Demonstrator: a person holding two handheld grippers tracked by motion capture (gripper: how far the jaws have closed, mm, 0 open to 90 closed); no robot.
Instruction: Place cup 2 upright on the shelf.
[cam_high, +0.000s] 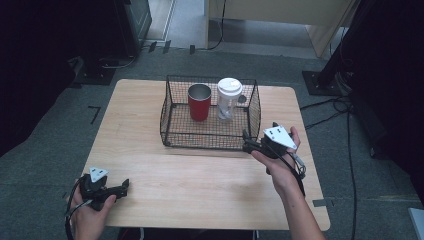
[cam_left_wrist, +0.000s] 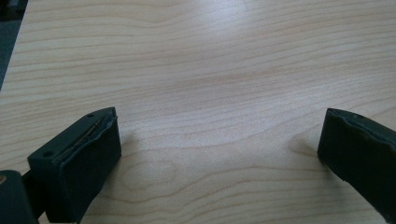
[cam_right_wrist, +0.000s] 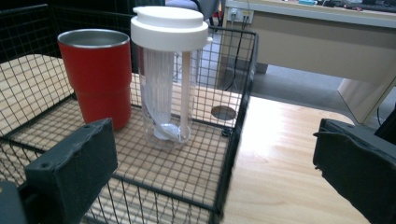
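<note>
Grey carpet surrounds the pale wooden desk (cam_high: 200, 175), and near its far edge stands a black wire basket (cam_high: 172, 107) with two cups side by side in its far half. We see a red tumbler (cam_high: 199, 102) on the left, open-topped and upright, and just beside it a clear bottle (cam_high: 228, 98) with a white lid, also upright; the two look close but we cannot tell whether they touch. Keeping both inside the basket's walls stops them sliding about, and leaves the top open for a reach from above.

Our right gripper (cam_high: 248, 141) hovers at the basket's near right corner, its fingers (cam_right_wrist: 74, 161) spread wide and holding nothing. Seen along them, the bottle (cam_right_wrist: 168, 70) sits almost centred, so we judge it the likely target, with the basket wall (cam_right_wrist: 238, 116) between the fingers and the cup.

Our left gripper (cam_high: 121, 187) waits low at the desk's near left corner, well apart from the basket, fingers (cam_left_wrist: 81, 158) spread over bare wood, probably kept clear of the reach.
</note>
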